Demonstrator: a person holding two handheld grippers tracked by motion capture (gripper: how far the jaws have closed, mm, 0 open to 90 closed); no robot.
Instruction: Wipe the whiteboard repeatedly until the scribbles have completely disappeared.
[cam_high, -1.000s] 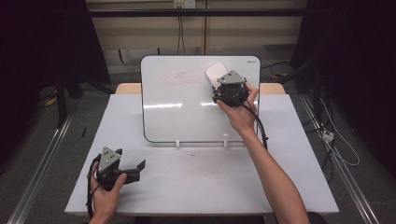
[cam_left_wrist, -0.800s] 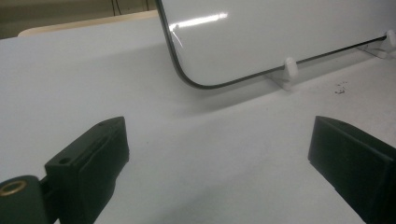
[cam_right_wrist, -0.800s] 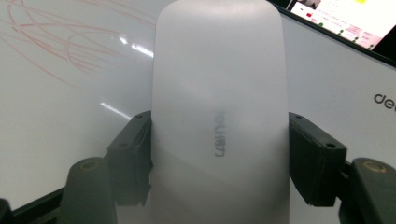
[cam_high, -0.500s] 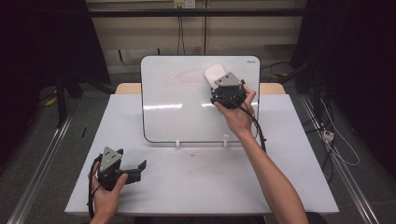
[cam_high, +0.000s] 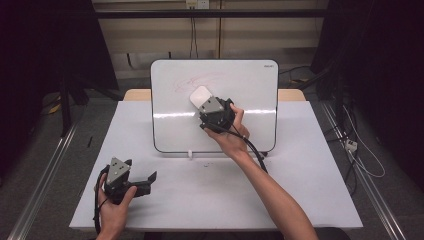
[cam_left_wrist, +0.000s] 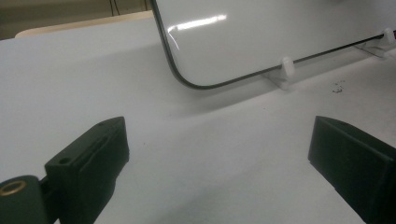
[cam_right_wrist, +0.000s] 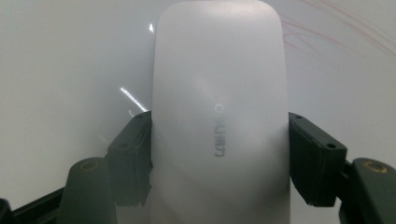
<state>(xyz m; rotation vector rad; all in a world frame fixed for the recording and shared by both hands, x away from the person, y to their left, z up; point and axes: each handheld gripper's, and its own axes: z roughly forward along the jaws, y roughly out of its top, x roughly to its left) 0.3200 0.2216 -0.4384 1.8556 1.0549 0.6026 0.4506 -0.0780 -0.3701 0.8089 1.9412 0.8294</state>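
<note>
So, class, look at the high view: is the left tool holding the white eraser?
No, the left tool rests open above the table with nothing in it, while the right tool grips the eraser against the whiteboard.

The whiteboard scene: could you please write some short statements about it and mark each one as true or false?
1. The right gripper is shut on the white eraser. True.
2. The whiteboard lies flat on the table. False: it stands propped up.
3. The left gripper holds a marker. False: its jaws are open and empty.
4. Faint red marks are on the whiteboard. True.
</note>
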